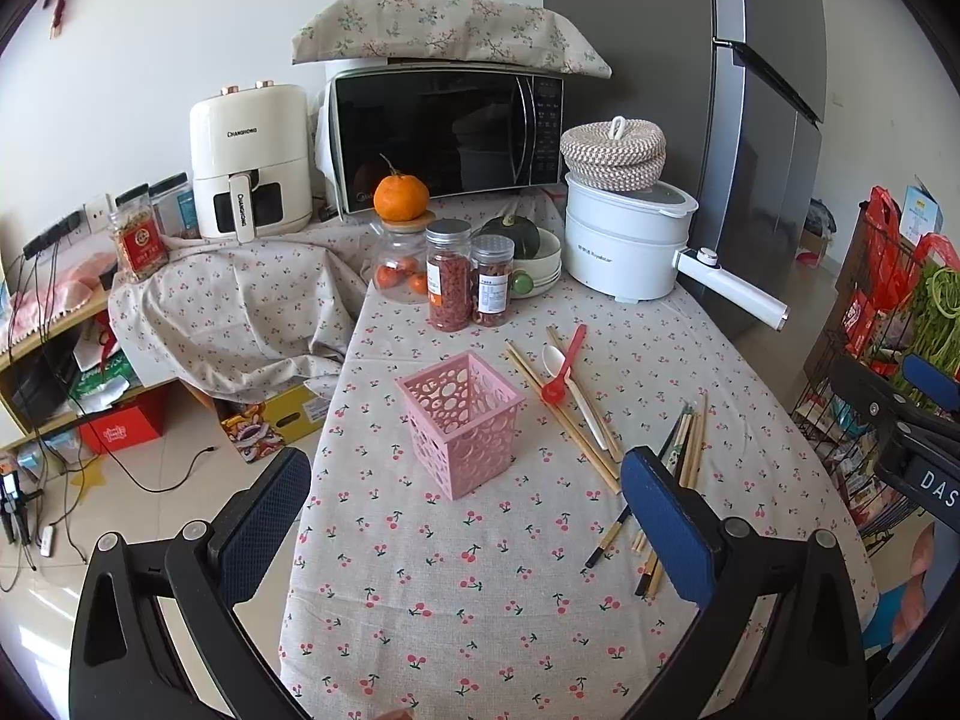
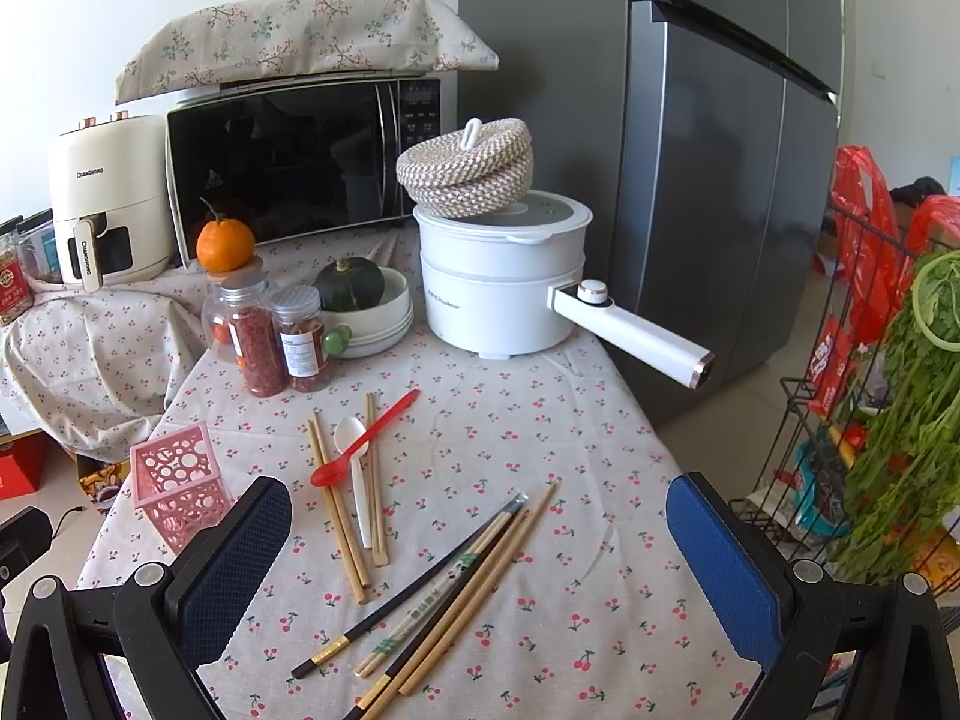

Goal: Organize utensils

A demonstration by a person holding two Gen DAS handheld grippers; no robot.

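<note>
Both grippers hover low over the near bench edge, fingers spread wide and empty: left gripper (image 1: pixel 465 522), right gripper (image 2: pixel 480 570). Nearest the right one, a loose chopstick bundle (image 2: pixel 447 585) lies flat, slanting up-right. Beyond it, pale chopsticks (image 2: pixel 345 504), a white spoon (image 2: pixel 358 480) and a red spoon (image 2: pixel 363 441) across it. A pink holder (image 1: pixel 462 420), perforated, stands upright to their left.

A pink basket (image 1: pixel 462 420) with round holes stands upright and empty on the cloth. Beside it lie bamboo chopsticks (image 2: pixel 342 516), side by side. A white spoon (image 2: pixel 357 468) lies between them. A red spoon (image 2: pixel 363 438) rests across it. Nearer lies a bundle of mixed chopsticks (image 2: pixel 444 588), some black, some tan, all lying slanted.
</note>
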